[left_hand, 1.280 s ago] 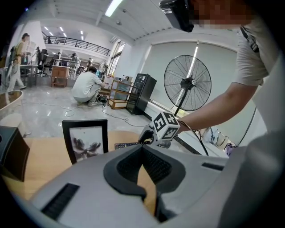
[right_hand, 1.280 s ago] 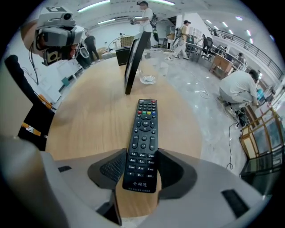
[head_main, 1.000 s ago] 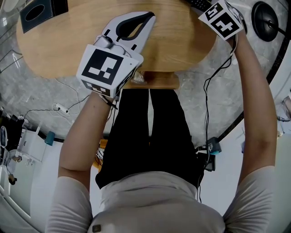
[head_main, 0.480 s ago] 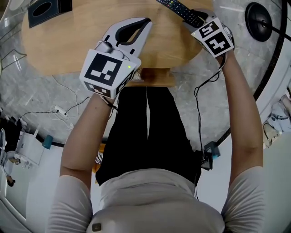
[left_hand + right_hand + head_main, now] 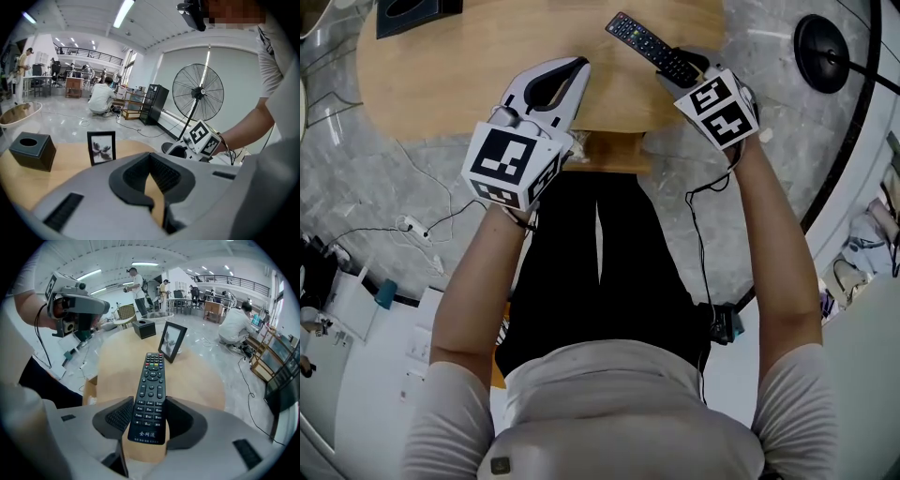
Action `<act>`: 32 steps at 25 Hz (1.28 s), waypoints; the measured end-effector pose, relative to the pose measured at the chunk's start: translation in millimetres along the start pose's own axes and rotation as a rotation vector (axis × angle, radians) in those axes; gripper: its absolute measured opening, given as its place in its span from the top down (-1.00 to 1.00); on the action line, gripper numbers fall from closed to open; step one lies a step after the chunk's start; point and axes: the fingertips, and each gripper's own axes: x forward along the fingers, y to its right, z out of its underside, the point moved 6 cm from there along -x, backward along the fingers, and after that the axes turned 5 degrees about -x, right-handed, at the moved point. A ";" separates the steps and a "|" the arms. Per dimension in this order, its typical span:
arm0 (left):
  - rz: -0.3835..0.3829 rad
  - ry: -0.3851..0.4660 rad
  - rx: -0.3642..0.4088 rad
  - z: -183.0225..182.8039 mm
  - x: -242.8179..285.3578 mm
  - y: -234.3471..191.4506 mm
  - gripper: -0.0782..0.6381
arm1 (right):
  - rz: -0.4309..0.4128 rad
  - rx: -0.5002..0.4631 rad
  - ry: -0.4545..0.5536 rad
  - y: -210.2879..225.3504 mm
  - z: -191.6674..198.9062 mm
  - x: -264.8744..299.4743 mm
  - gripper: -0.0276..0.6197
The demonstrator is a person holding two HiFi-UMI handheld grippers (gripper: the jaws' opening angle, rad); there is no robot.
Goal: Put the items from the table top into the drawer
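A black remote (image 5: 151,394) hangs above the round wooden table (image 5: 469,75), and my right gripper (image 5: 149,416) is shut on its near end, the pads pressing both long sides. In the head view the remote (image 5: 649,45) sticks out past the right gripper (image 5: 686,73) over the table's near right edge. My left gripper (image 5: 578,64) hovers over the table's near edge, its tips touching and nothing in it; the left gripper view shows the same closed loop (image 5: 150,157). A wooden drawer (image 5: 614,157) juts out under the table edge between the two hands.
A framed picture (image 5: 171,347) and a black tissue box (image 5: 144,328) stand farther back on the table. A floor fan (image 5: 198,93) stands to the right, its base (image 5: 822,39) beside the table. Cables lie on the floor. My legs are right under the drawer.
The right gripper has come nearer and leftward with the remote, which now shows whole over the table edge. The left gripper has drifted slightly, still shut.
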 end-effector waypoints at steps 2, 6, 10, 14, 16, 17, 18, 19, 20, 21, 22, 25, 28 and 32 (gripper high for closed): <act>-0.018 0.007 -0.005 3.3 -12.1 2.2 0.76 | -0.005 -0.003 0.009 -14.4 -3.0 -3.5 0.21; -0.041 0.008 -0.016 16.9 -35.2 6.0 0.76 | -0.026 -0.022 0.024 -46.8 -6.6 -1.4 0.21; -0.055 0.001 -0.030 37.1 -55.8 7.1 0.76 | -0.039 -0.044 0.005 -76.9 -4.1 8.0 0.21; -0.062 0.007 -0.032 53.5 -77.6 8.7 0.76 | -0.054 -0.061 -0.001 -106.4 -3.7 16.3 0.21; -0.067 0.009 -0.038 62.0 -90.0 9.3 0.76 | -0.061 -0.070 -0.005 -122.1 -4.0 20.1 0.21; -0.068 0.008 -0.037 66.6 -96.6 9.1 0.76 | -0.065 -0.075 -0.007 -130.3 -4.9 22.9 0.21; -0.068 0.007 -0.036 71.3 -103.3 8.2 0.76 | -0.069 -0.080 -0.008 -138.4 -6.2 26.5 0.21; -0.070 0.006 -0.035 76.3 -109.8 6.7 0.76 | -0.073 -0.085 -0.009 -146.4 -7.7 30.6 0.21; -0.072 0.005 -0.037 81.5 -116.1 5.0 0.76 | -0.078 -0.090 -0.008 -154.2 -8.9 35.0 0.21; -0.076 0.004 -0.040 87.2 -122.0 3.4 0.76 | -0.083 -0.093 -0.008 -161.8 -9.4 39.5 0.21; -0.081 0.002 -0.044 93.2 -127.6 1.9 0.76 | -0.088 -0.096 -0.011 -169.4 -9.1 43.6 0.21; -0.091 -0.004 -0.056 111.1 -141.8 -2.7 0.76 | -0.108 -0.105 -0.020 -191.9 -7.2 56.1 0.21; -0.099 -0.008 -0.072 126.6 -151.5 -8.4 0.76 | -0.126 -0.122 -0.027 -210.5 -7.7 69.7 0.21; -0.110 -0.012 -0.100 145.5 -159.7 -16.0 0.76 | -0.151 -0.140 -0.037 -231.3 -5.6 88.1 0.21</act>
